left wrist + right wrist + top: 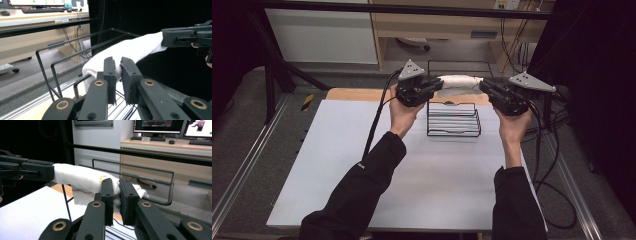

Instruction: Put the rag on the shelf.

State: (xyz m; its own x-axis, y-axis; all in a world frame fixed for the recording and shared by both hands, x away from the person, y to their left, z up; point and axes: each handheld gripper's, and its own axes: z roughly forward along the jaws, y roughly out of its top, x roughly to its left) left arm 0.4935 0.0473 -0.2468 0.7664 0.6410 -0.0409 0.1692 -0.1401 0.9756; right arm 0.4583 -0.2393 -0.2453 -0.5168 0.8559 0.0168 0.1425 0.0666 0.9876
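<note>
A white cloth [461, 83] hangs stretched between both grippers, above the black wire rack [453, 120] at the table's far middle. My left gripper [437, 86] is shut on the cloth's left end; in the left gripper view the cloth [130, 50] runs from my jaws to the other gripper [185, 37]. My right gripper [484, 86] is shut on the right end. In the right gripper view the cloth [80, 178], with a faint coloured pattern, sags a little over the rack's top bars [140, 170].
The rack stands on a white table sheet [422, 170] with a wooden strip [357, 94] at its far edge. Black cables [374, 125] trail from both grippers. Desks with monitors and keyboards [160, 138] stand beyond the table.
</note>
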